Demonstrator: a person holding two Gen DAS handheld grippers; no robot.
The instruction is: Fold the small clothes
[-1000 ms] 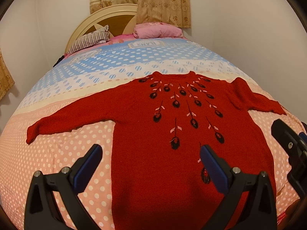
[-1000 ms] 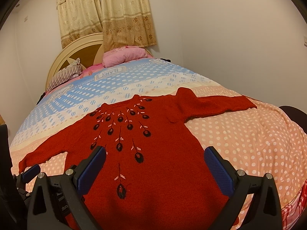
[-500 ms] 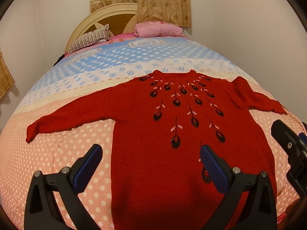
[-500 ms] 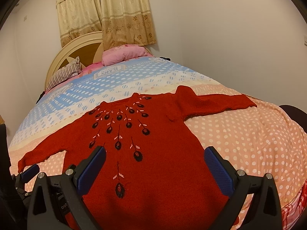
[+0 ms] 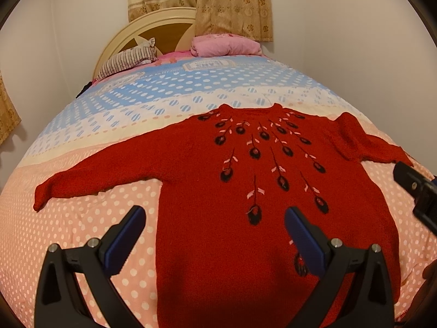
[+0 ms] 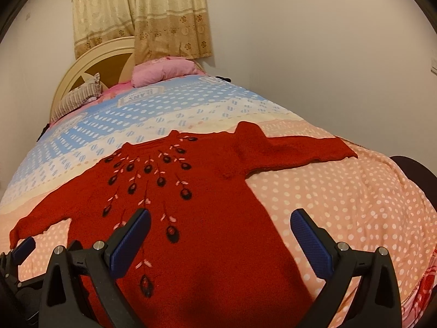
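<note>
A bed (image 5: pixel 90 134) fills both views, set between plain pale walls, with a cream arched headboard (image 5: pixel 153 31) and beige patterned curtains (image 5: pixel 213 2) at the top of the frame. The bedspread is blue with dots toward the head, cream in the middle and pink with white dots nearest the cameras. A striped pillow (image 5: pixel 127 61) and a pink pillow (image 5: pixel 224 47) lie against the headboard.

A red knitted sweater (image 5: pixel 232 191) lies flat, front up, in the lower middle of both views, collar toward the headboard, with black and pink flower embroidery fanning down from the neck. Both sleeves are spread out: one reaches to the left edge of the left wrist view, ending on pink bedspread (image 5: pixel 82 218), the other runs to the right in the right wrist view (image 6: pixel 297 147), its cuff near the bed's right edge. Bare bedspread lies open on either side of the body; the hem is hidden under the frame bottom.

The left gripper (image 5: pixel 215 235) hovers over the sweater's lower left side, its jaws wide apart, one blue pad over the bedspread and the other over the knit. The right gripper (image 6: pixel 221 237) is likewise spread wide, above the lower right side, straddling that edge. Neither appears to touch the cloth, though the angle makes this hard to judge.
</note>
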